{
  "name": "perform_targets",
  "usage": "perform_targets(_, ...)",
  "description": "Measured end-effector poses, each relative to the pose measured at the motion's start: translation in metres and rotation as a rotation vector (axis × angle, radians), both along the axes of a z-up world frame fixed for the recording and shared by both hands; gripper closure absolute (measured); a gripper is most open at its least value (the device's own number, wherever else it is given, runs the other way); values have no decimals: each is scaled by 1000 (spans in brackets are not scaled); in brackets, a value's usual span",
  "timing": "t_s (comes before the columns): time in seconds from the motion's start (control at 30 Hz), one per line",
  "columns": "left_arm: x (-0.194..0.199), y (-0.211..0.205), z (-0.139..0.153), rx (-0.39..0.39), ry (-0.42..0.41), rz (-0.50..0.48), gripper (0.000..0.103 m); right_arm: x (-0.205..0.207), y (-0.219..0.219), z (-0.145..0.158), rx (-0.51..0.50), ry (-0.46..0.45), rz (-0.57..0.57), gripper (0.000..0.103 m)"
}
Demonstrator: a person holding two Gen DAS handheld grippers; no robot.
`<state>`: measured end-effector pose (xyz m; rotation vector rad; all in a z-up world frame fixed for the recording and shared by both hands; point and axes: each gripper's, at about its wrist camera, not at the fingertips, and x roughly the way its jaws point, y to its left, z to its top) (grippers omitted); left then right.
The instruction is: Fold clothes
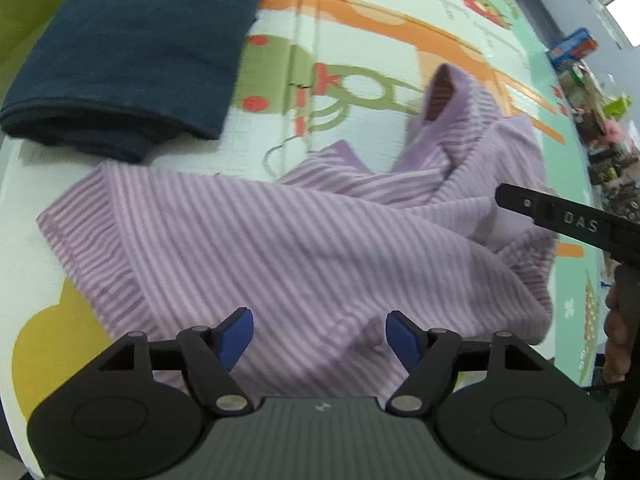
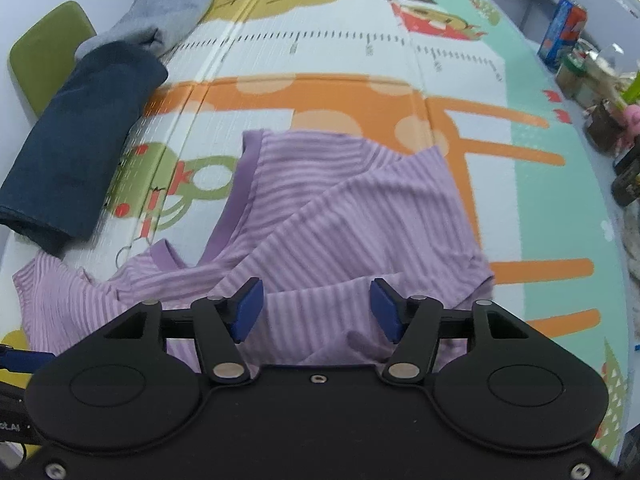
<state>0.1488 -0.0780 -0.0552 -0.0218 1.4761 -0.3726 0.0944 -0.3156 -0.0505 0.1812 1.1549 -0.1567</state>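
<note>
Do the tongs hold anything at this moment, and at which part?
Nothing is held. The left tongs and the right tongs both stand open above the crumpled purple striped shirt, with their blue pads apart and no cloth pinched between them.

A play mat (image 2: 340, 56) printed with an orange giraffe, a green frog, a tree and a ruler scale covers the surface. On it, a rumpled purple striped shirt (image 2: 320, 216) lies near 6 o'clock, a folded navy garment (image 2: 76, 148) at 9 o'clock, and a folded grey garment (image 2: 160, 20) at 11 o'clock, touching the navy one. Jars and a blue carton (image 2: 562, 30) crowd the mat's edge around 2 o'clock.
</note>
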Motion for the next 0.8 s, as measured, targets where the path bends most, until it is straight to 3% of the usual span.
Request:
perform_targets(0.3, 2, 4, -19, 8, 28, 10, 22, 6, 18, -25, -71, 64, 35, 35)
perform_targets(0.43, 1, 1, -23, 5, 24, 8, 29, 3, 25, -34, -111, 71, 47, 36)
perform_targets(0.5, 1, 1, -25, 4, 23, 5, 33, 1, 29, -38, -123, 73, 52, 40)
perform_targets(0.67, -2, -6, -24, 4, -15, -36, 51, -3, 30, -42, -95, 83, 61, 65)
perform_targets(0.8, 1, -9, -27, 11, -24, -34, 55, -5, 28, -41, -72, 91, 52, 67)
